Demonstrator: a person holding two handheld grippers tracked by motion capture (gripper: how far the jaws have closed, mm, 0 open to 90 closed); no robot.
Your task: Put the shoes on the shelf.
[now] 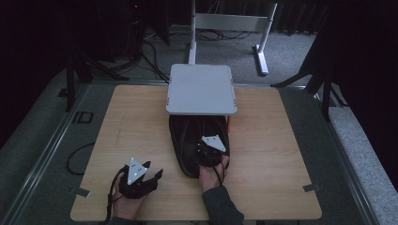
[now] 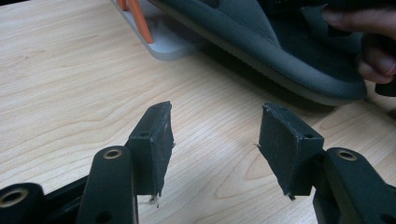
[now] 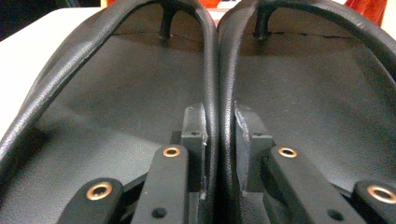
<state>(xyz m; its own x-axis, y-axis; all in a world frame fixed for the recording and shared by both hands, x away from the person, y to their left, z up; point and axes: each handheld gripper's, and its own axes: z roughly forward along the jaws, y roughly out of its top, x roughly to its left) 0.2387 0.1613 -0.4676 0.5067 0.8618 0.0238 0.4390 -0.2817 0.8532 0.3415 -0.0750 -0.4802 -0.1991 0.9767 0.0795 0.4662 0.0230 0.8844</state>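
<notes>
Right gripper view shows the right gripper (image 3: pixel 219 135) pinching the two inner straps of a pair of black rubber flip-flops (image 3: pixel 116 88) together. High view places the flip-flops (image 1: pixel 187 140) mid-table, toes under a white raised shelf (image 1: pixel 202 89), while the left gripper (image 1: pixel 152 173) rests spread on the wooden table (image 1: pixel 281 140)

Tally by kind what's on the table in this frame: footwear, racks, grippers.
Flip-flops: 2, black, side by side, their inner straps pinched together by the right gripper
Rack: 1, grey, with orange parts underneath
Grippers: 2, the left gripper open over bare table
Total: 5
</notes>
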